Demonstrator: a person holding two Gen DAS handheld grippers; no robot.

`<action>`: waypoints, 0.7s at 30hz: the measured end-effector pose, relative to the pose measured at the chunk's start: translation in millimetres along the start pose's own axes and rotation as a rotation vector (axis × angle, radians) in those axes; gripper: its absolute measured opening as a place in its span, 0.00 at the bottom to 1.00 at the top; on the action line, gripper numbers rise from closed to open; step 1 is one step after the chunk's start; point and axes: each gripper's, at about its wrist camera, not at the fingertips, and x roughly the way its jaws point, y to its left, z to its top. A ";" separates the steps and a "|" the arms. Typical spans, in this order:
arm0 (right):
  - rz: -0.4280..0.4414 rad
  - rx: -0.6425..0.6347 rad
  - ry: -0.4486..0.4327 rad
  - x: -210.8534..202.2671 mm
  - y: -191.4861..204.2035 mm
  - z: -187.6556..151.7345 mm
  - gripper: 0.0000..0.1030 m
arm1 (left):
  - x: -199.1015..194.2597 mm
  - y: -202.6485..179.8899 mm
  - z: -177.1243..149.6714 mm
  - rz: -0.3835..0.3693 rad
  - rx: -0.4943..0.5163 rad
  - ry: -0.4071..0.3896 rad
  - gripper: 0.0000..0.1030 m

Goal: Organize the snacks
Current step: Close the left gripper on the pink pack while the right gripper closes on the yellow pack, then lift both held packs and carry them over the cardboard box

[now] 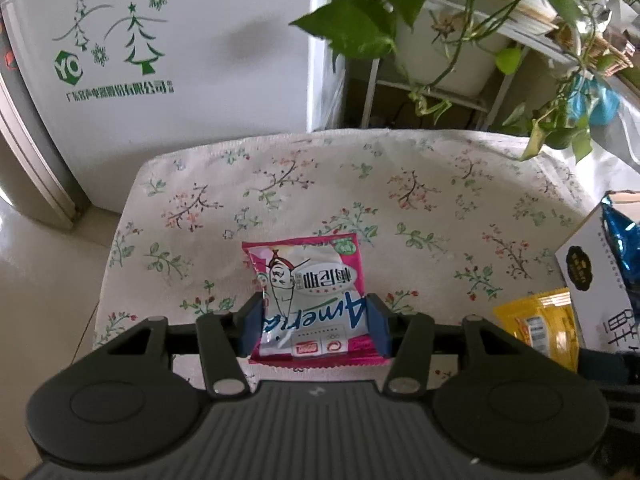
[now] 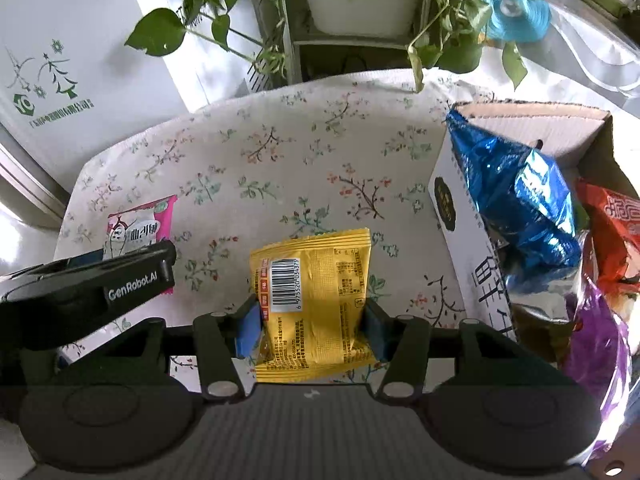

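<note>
My left gripper is shut on a pink and white snack packet, its blue pads pressing both sides just above the floral tablecloth. My right gripper is shut on a yellow snack packet, barcode side up. From the right wrist view the pink packet and the left gripper's black body show at the left. The yellow packet appears at the right edge of the left wrist view.
A white cardboard box stands at the right, holding a blue foil bag, a red packet and a purple packet. Behind the table stand a white fridge and a rack with trailing plants.
</note>
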 end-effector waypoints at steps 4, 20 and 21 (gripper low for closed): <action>0.009 0.006 -0.017 -5.0 -0.5 1.6 0.58 | -11.1 -0.5 -2.0 -0.005 0.008 -0.023 0.51; 0.060 0.048 -0.078 -33.0 -14.3 1.3 0.58 | -54.7 15.2 -20.1 -0.082 -0.105 -0.084 0.51; 0.067 0.053 -0.082 -35.6 -15.5 0.7 0.58 | -58.0 16.3 -23.0 -0.086 -0.111 -0.088 0.51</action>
